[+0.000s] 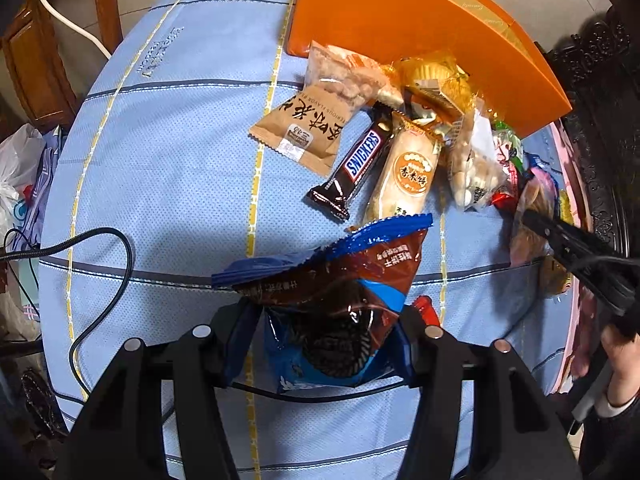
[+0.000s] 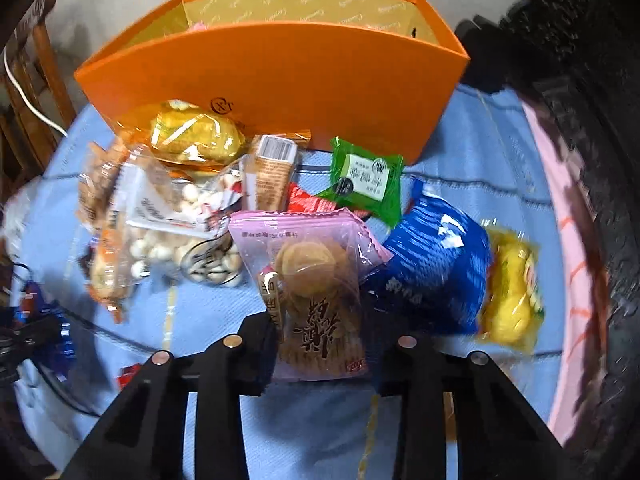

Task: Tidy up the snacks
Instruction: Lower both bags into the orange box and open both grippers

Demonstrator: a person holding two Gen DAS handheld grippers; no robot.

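A: Nearest in the left wrist view, the left hand-held gripper (image 1: 332,320) is clamped on a blue and brown cookie packet (image 1: 340,280). Why is it held that way?

B: I judge it is being lifted clear of the bench (image 1: 160,160) so it can go into the orange box (image 1: 400,20). The pads pinch its lower end, and its long axis runs away from the camera, crimped top edge pointing far and slightly right.

A: And the other side?

B: The right hand-held gripper (image 2: 320,344) has its fingers against the sides of a pink-wrapped pastry (image 2: 312,280), so it reads as gripping it. The packet lies lengthwise along the fingers, sealed pink end pointing far towards the box. It seems to rest on the cloth yet; I cannot be sure.

A: What lies beyond?

B: Just right of the pastry sits a blue bag (image 2: 436,264), then a yellow packet (image 2: 512,296). Farther off, a green packet (image 2: 366,178) and a bag of white balls (image 2: 176,236) crowd the box's near wall. In the left view a Snickers bar (image 1: 352,172) lies diagonally, its upper end pointing far-right.

A: So the heap sits against the box deliberately?

B: Probably, to keep the carry short.
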